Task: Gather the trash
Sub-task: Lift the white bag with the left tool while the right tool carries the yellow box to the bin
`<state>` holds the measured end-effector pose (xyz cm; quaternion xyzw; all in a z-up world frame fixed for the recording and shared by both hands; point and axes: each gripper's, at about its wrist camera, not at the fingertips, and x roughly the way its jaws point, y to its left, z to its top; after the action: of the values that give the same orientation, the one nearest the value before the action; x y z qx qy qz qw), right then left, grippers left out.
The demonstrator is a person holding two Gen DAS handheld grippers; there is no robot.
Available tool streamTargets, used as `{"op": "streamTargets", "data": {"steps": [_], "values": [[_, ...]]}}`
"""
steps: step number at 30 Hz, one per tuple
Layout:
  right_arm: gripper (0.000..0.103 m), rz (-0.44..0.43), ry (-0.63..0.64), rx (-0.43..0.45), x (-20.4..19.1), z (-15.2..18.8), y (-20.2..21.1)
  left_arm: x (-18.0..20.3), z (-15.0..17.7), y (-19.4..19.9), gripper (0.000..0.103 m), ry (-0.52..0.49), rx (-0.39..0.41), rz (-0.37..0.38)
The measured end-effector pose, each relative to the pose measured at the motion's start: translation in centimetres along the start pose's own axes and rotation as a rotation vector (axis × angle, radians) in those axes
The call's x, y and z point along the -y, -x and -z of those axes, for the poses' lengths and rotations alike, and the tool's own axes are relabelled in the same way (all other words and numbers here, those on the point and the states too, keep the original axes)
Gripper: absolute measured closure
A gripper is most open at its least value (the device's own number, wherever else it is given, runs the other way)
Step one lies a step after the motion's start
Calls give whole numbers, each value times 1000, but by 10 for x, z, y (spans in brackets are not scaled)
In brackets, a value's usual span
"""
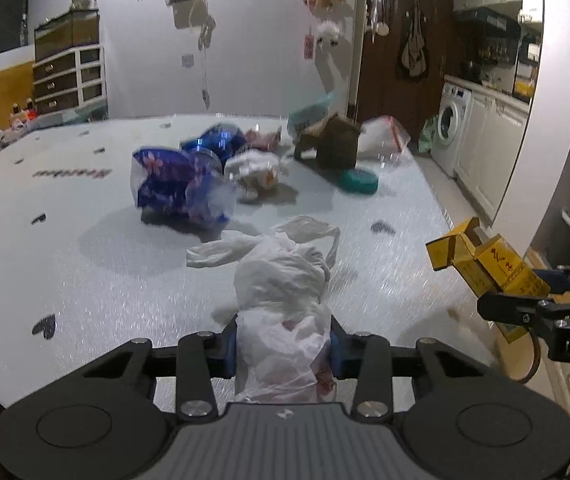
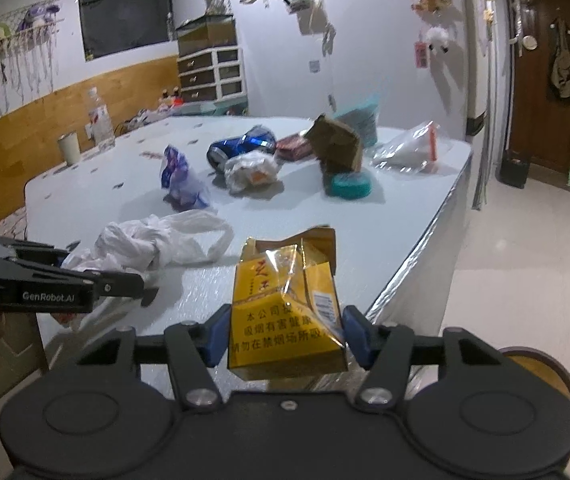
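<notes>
left tongs (image 1: 283, 350) pinching plastic bag (image 1: 281, 292), right tongs (image 2: 287, 334) clamping cigarette pack (image 2: 287, 312)

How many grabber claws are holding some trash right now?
2. The left gripper is shut on the white plastic bag over the near table. The right gripper is shut on the yellow cigarette pack near the table's right edge.

Motion-blurred purple floral wrapper (image 1: 173, 184), print unreadable

Small home flat: washing machine (image 1: 450, 128) beside white kitchen cabinets (image 1: 489, 148), drawer unit (image 1: 69, 78) against wall with hanging decorations (image 2: 433, 0), wooden front door (image 2: 545, 76), white bench (image 2: 125, 184).
</notes>
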<state>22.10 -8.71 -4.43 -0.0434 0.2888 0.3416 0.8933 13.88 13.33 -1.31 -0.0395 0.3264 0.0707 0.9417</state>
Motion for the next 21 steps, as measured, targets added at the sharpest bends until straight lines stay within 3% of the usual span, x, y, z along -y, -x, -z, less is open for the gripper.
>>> {"op": "streamTargets", "data": {"steps": [9,21], "values": [[43,69,-31,82,15,-4,32,32,-13,16,61,-25,93,23],[43,189,-82,148,42,4,78,84,-17,28,61,-70,155,124]]}}
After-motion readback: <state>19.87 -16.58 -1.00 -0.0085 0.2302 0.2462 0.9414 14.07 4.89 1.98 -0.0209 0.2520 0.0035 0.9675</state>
